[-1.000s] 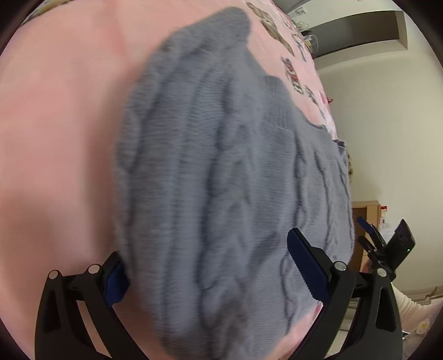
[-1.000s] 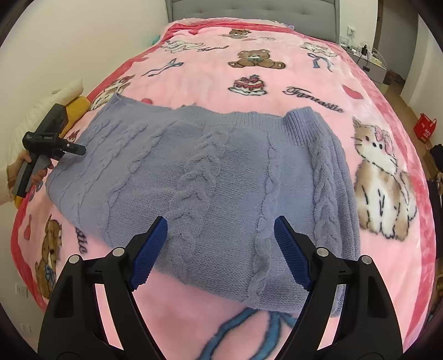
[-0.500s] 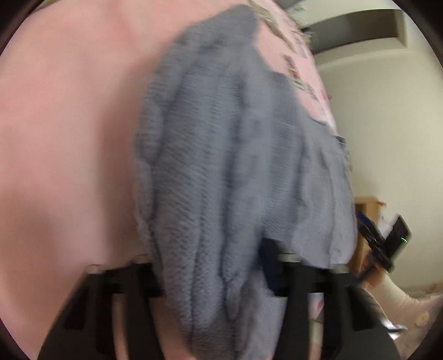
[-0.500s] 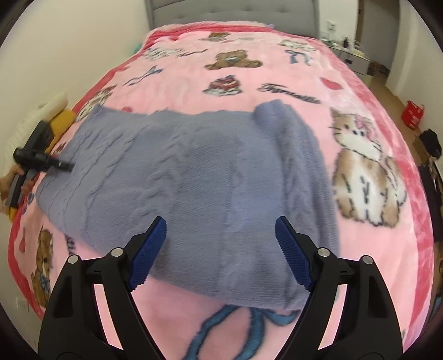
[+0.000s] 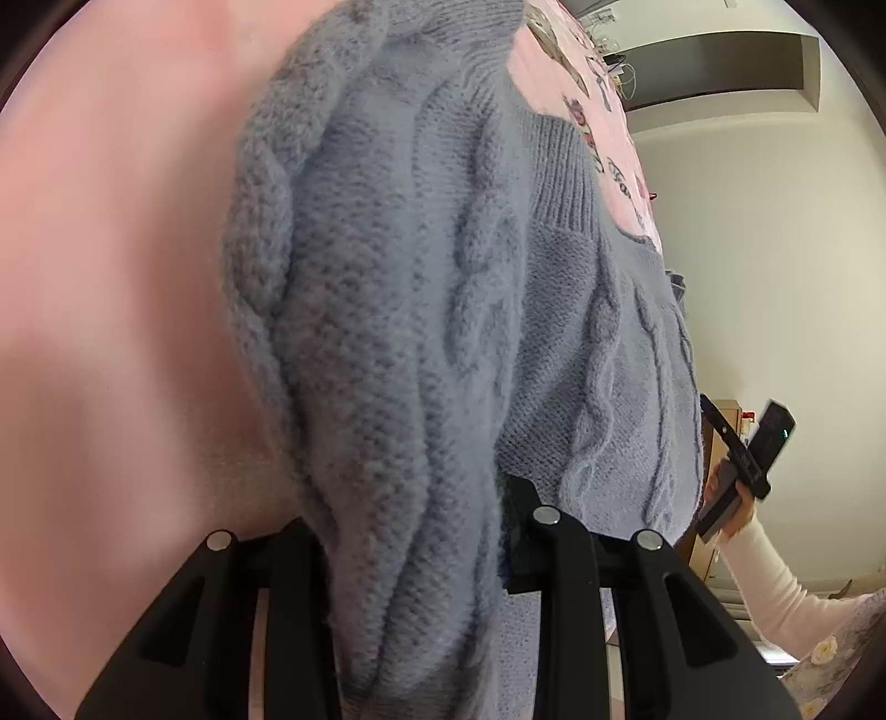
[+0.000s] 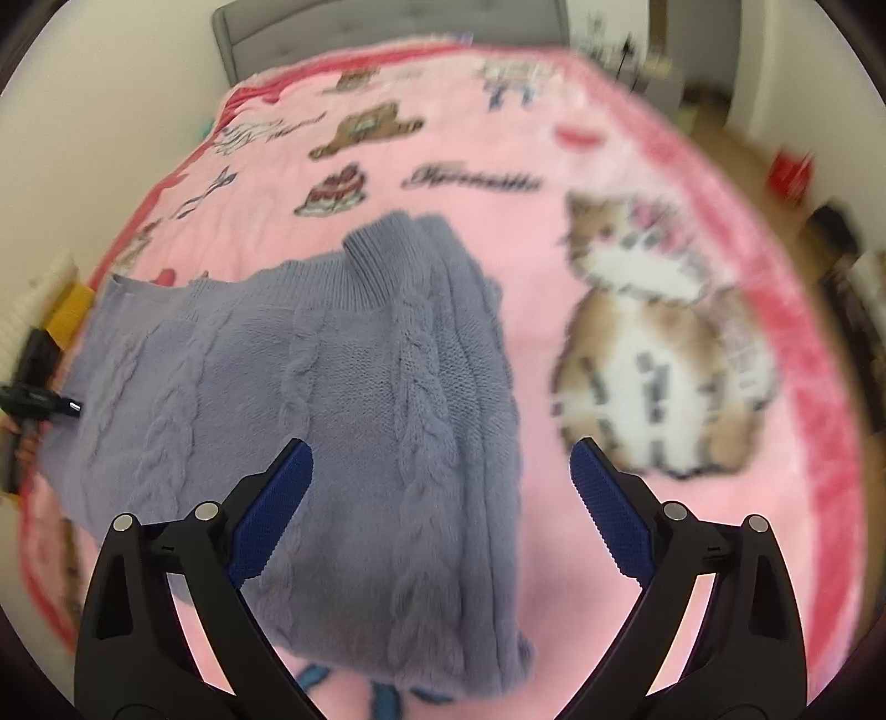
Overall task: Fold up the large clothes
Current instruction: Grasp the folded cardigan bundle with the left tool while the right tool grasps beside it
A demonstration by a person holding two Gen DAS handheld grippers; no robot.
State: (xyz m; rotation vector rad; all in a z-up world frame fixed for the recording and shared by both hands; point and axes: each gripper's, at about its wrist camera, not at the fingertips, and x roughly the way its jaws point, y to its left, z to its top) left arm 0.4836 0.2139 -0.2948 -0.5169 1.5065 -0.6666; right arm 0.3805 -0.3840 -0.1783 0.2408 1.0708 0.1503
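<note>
A grey-blue cable-knit sweater (image 6: 249, 376) lies folded on a pink cartoon blanket (image 6: 498, 144). In the left wrist view a thick bunch of the sweater (image 5: 387, 277) runs between the jaws of my left gripper (image 5: 407, 509), which is shut on it at its near edge. That left gripper (image 6: 39, 399) also shows at the sweater's left end in the right wrist view. My right gripper (image 6: 440, 448) hovers over the sweater's right folded edge. Its jaws are opening wide, with knit below them but not pressed. A hand in a white sleeve holds the right gripper (image 5: 742, 454).
A grey headboard (image 6: 387, 16) closes the far end of the bed. A red bag (image 6: 792, 171) sits on the floor to the right. A yellow object (image 6: 69, 310) lies by the wall at left. The blanket's cat picture (image 6: 653, 343) is right of the sweater.
My left gripper has closed on the sweater's near edge and bunched it. The right gripper has shifted right, over the sweater's right fold, and its jaws stand wider.
</note>
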